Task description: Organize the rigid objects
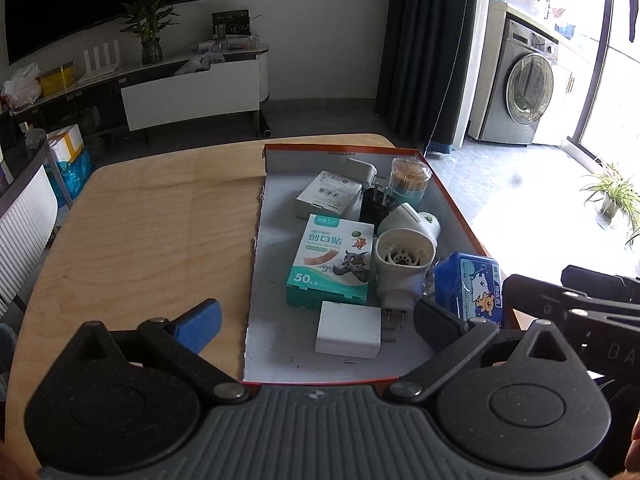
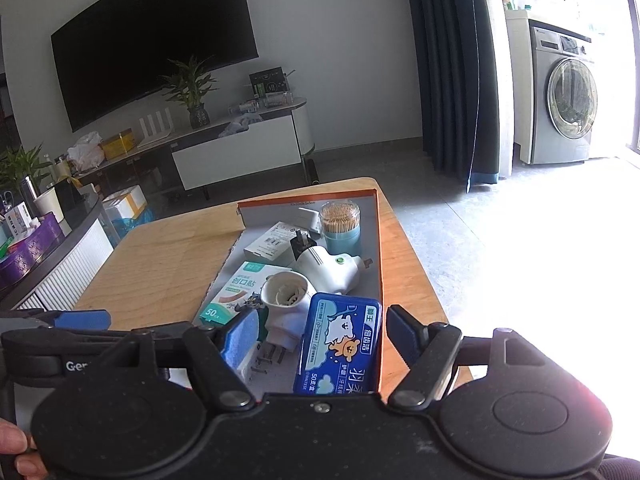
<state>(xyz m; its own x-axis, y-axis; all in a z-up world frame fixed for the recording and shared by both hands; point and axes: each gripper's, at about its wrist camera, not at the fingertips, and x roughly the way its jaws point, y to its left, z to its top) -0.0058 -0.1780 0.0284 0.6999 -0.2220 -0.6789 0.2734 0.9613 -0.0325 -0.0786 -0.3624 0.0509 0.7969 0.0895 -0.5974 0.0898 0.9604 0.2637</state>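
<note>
Daylight floods in from the window (image 1: 616, 92) on the right, blowing the floor (image 1: 532, 200) beside the table (image 1: 140, 232) out to white in both views. The left of the room stays dim, and the television (image 2: 152, 52) reads as flat black. Fisheye distortion bows walls and curtain (image 2: 452, 72) at the edges. A pink flare tints the right wrist view's lower right corner. Focus is fairly sharp; shadows fall soft.

place: home, living rm | evidence: wall TV (image 2: 156, 48) + TV cabinet (image 2: 236, 152), potted plant (image 2: 192, 88), curtain (image 2: 452, 68), washing machine (image 2: 564, 108), wood worktop (image 1: 152, 232)
</note>
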